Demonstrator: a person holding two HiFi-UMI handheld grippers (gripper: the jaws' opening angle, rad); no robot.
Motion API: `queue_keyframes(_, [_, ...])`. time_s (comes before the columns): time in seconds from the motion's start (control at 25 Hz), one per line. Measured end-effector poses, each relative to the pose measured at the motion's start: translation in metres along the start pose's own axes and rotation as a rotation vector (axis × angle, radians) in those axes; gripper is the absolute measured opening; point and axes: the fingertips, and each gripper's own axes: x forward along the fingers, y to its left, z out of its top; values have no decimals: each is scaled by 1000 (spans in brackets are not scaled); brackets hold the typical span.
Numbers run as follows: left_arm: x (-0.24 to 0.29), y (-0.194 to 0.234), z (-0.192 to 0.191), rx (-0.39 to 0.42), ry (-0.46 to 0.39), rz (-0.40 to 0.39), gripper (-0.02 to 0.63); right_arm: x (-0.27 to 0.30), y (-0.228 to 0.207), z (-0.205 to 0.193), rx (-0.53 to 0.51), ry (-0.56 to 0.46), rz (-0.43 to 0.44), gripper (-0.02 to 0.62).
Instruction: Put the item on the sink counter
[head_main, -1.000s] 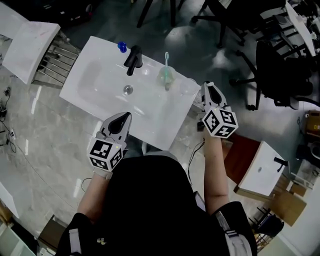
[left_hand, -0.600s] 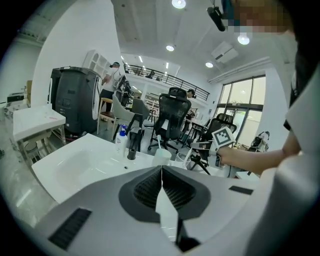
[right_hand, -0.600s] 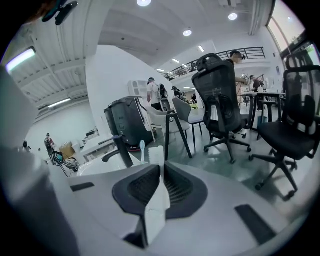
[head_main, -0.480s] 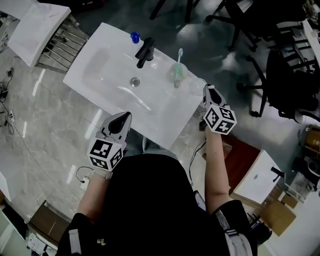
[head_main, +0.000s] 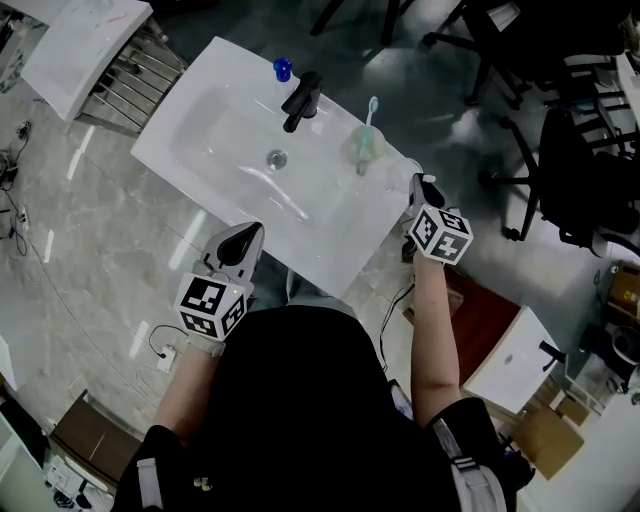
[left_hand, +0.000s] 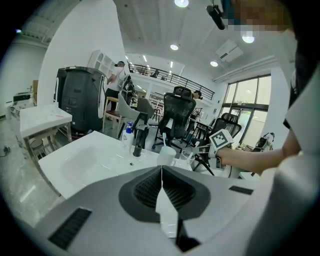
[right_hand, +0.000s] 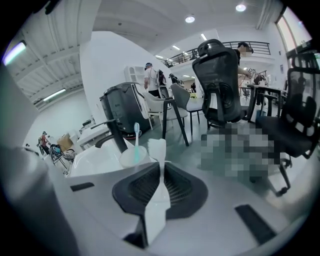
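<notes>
Ahead of me a black faucet (head_main: 302, 100) stands upright, with a blue-capped bottle (head_main: 283, 70) just at its far-left side. To the faucet's right sits a pale translucent cup (head_main: 363, 150) with a light toothbrush (head_main: 371, 108) standing in it, head up. At the far left, a second white basin top (head_main: 85, 45) rests on a metal rack (head_main: 140, 75). Grey marbled floor (head_main: 90, 250) spreads to my left, with a white cable (head_main: 165, 355) lying on it and a brown box (head_main: 85, 440) nearer still. Black office chairs (head_main: 590, 180) crowd the far right. At my near right, a small white stand (head_main: 515, 355) carries a little black tap (head_main: 550, 351), and a reddish-brown board (head_main: 480, 300) lies just beside the stand.
</notes>
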Motion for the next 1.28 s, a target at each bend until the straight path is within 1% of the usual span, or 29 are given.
queue_keyframes(0.4, [1,2,0,12,11,-7,23,16,-4,11,-2,-6,-14,46])
queue_keyframes(0.8, [1,6,0,7,15,-3,23,27,-12,16,11,18,-33,47])
queue_keyframes(1.28, [2,5,-1,9,20,-5,23,27,-14,14,31,21,-17,49])
